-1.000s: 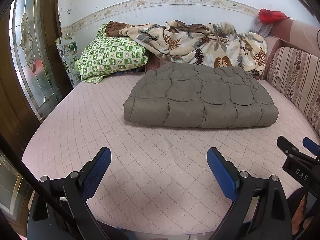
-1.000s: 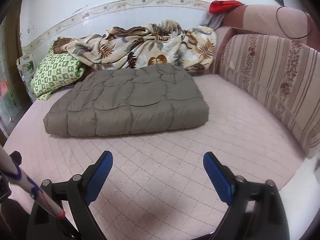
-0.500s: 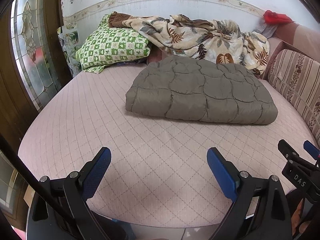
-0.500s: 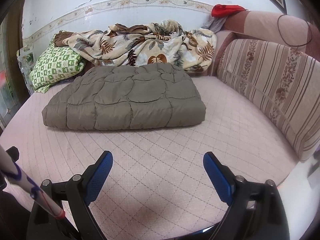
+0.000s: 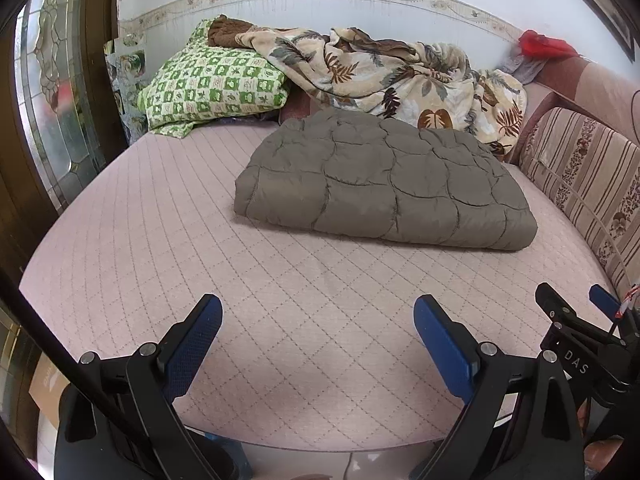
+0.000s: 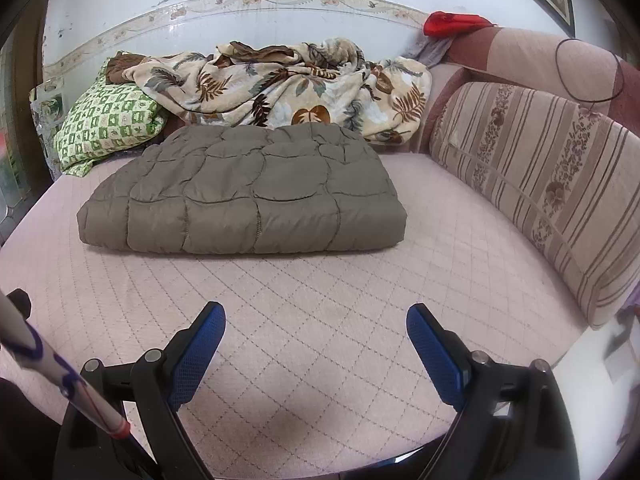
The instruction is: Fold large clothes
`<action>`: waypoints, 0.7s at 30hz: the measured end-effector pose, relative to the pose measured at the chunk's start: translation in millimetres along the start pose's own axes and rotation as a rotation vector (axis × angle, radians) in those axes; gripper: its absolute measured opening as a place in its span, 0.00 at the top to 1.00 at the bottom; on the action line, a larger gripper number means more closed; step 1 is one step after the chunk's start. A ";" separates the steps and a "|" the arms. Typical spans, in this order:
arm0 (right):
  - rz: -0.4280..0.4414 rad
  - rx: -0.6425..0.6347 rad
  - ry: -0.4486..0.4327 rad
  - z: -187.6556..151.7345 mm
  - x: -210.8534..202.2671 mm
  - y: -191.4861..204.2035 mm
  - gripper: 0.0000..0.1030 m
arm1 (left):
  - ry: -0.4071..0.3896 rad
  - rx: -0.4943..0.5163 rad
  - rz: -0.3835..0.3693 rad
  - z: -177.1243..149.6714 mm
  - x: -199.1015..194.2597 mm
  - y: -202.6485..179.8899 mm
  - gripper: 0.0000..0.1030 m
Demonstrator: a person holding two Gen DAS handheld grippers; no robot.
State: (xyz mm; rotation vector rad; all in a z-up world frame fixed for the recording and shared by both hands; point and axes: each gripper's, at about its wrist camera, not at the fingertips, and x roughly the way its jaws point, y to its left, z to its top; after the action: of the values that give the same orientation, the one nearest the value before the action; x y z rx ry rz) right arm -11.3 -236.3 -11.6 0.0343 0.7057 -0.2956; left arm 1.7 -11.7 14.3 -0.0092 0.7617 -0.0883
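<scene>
Quilted grey garment (image 5: 384,184) lies folded mid-bed (image 5: 160,216), well away from left gripper (image 5: 318,332) and right gripper (image 6: 316,340), both wide open, empty; puffy filling could spring the fold apart unattended.

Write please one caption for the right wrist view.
Open right gripper hovers above pink quilted bed, facing folded grey-brown puffy quilted garment.

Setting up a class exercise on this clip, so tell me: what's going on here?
A person holds two grippers over a pink quilted bed. The left gripper and right gripper are both open, holding nothing and apart from everything. A grey-brown quilted garment lies folded into a neat rectangle mid-bed, untouched. Behind it sit a crumpled leaf-print blanket and a green checked pillow.
</scene>
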 end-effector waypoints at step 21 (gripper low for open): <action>-0.015 0.003 0.018 -1.7 6.0 3.6 0.08 | 0.038 0.005 -0.020 -6.1 13.1 3.4 0.07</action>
State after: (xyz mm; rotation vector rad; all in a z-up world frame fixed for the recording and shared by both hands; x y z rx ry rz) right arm -7.0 -234.2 -17.0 0.0349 0.7238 -0.3110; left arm 7.1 -9.3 0.7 -0.0106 0.7993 -0.1100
